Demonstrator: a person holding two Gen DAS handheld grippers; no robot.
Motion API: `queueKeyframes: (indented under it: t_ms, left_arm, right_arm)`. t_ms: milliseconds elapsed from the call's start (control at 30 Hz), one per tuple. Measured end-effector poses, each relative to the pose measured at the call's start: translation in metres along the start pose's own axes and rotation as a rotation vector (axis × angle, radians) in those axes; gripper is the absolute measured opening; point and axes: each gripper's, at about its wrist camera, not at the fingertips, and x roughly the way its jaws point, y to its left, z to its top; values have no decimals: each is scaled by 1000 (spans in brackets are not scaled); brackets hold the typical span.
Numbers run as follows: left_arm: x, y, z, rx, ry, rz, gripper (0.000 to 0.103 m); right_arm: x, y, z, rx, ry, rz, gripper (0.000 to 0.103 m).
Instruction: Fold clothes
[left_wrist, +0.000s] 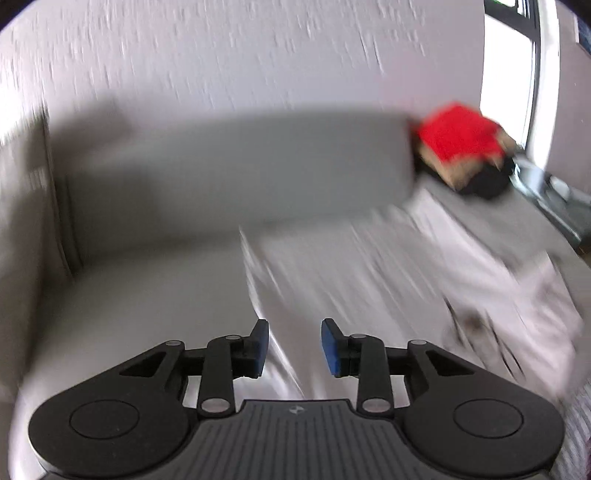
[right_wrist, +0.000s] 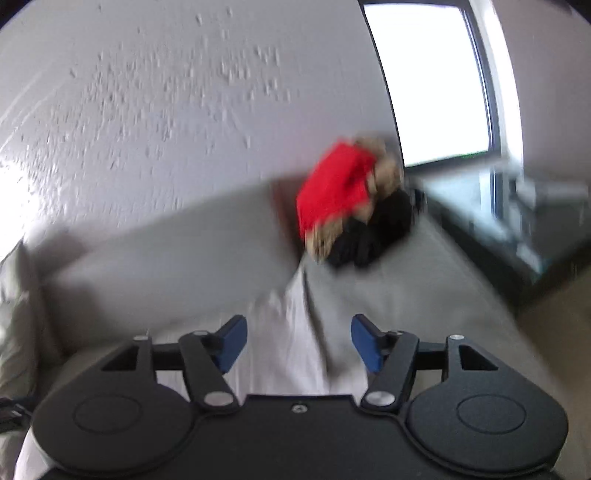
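Observation:
A pale, whitish garment (left_wrist: 388, 280) lies spread on the grey sofa seat (left_wrist: 147, 288), blurred by motion, with a dark print near its right side. My left gripper (left_wrist: 294, 345) hovers above the garment's near left part, its blue pads apart and nothing between them. In the right wrist view the same pale garment (right_wrist: 291, 347) shows beyond my right gripper (right_wrist: 298, 341), which stands open wide above it without touching. A pile of folded clothes, red (left_wrist: 460, 134) on tan on black, sits at the sofa's far right end; the red piece (right_wrist: 334, 188) also appears in the right wrist view.
The sofa backrest (left_wrist: 240, 166) runs along a textured white wall (left_wrist: 221, 55). An armrest (left_wrist: 26, 206) closes the left end. A bright window (right_wrist: 432, 81) and a dark low table (right_wrist: 491, 236) stand to the right of the sofa.

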Motion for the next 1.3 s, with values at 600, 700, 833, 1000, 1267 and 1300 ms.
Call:
queueKeyframes:
  t_ms: [600,700,833,1000,1267,1300]
  left_arm:
    - [9,-78,-125,122,108,124,7]
    - [-9,-83,-119,115,122,78,5]
    - [-19,-80,-91,37,60,-5,9]
    - [-11,-88,-70,36,34,-51,16]
    - [2,-95,-72,18,64,-76,18]
    - [4,-95,-72,14,69,-74,18]
  right_arm:
    - [27,49,-180,-169,466,59,3]
    - [4,39,-171,-143,476,58,6]
    - [-17,18,-128,-66,258,59,31]
    - [5,-19,-78,-40,104,-29,32]
    - [83,-25,-68,-242,278,-116,32]
    - [88,-22,-71,-278,290,-131,32]
